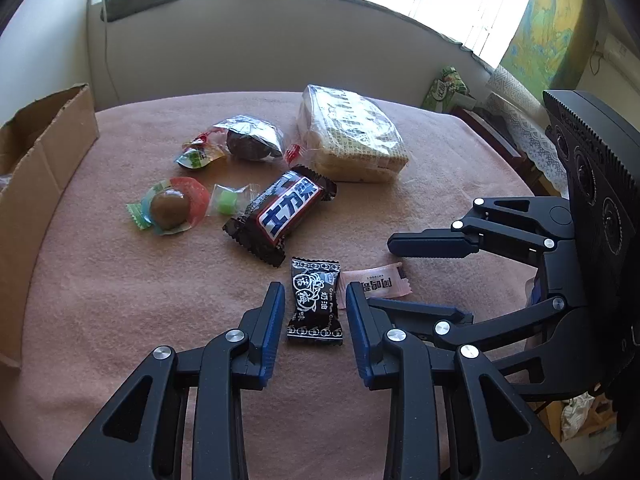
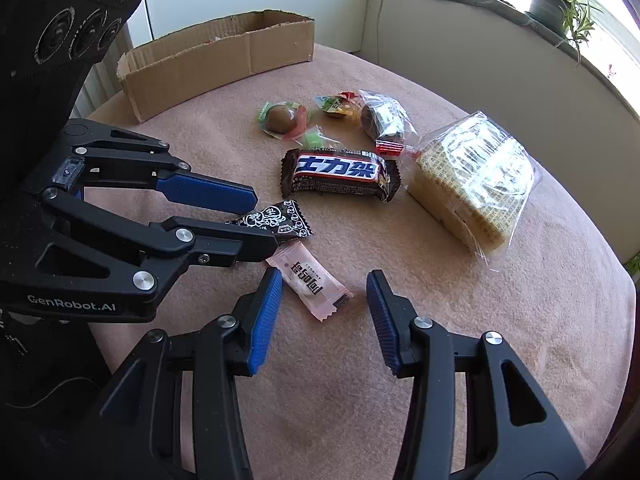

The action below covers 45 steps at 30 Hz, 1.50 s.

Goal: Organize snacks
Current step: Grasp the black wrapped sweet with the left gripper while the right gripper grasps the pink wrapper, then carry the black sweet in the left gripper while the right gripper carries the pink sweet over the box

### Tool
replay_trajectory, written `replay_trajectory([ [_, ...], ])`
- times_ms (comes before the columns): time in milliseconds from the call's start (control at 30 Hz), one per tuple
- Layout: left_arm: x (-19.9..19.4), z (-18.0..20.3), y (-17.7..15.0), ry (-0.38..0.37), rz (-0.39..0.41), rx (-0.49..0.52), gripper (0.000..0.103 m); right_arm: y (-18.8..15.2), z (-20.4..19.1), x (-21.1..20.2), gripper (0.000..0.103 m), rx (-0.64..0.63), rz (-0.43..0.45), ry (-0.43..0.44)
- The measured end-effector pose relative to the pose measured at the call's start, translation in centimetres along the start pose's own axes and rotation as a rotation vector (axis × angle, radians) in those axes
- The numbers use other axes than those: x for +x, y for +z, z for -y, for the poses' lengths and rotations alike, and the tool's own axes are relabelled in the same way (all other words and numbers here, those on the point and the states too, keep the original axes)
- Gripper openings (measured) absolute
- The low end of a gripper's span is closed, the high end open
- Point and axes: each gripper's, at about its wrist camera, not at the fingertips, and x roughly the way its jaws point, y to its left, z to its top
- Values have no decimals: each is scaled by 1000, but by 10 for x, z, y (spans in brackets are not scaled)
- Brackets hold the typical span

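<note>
left tongs: part open, straddling the black printed plum candy wrapper, pads clear of it.
right tongs: open around the pale pink sachet, not gripping.
candies: flat on the pink cloth tabletop.

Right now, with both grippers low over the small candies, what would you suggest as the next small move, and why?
Probably close the left gripper on the black candy: the wrapper already lies between its open fingers, flat on the pink cloth. The right gripper likewise straddles the pink candy, so it could follow.
</note>
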Motion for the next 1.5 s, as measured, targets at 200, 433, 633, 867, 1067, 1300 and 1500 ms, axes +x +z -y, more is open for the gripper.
replay_trajectory([
  [200,5,-3,1,25,-6,16,30,6,0,4,46,-16,4,9],
  [433,4,-8,0,34,0,29,22,11,-6,8,31,-30,2,23],
  [633,1,-10,-3,28,11,21,22,11,-6,7,21,10,7,17],
  [867,-8,-18,-8,21,34,-13,21,4,-3,0,20,104,46,4],
  [1067,-25,-28,-10,22,72,-36,21,4,-2,-15,20,157,88,11],
  [1300,-43,-40,-9,45,114,-51,21,16,-7,-27,20,167,122,4],
  [1500,-61,-58,-8,86,157,-75,21,35,-17,-27,20,162,146,7],
])
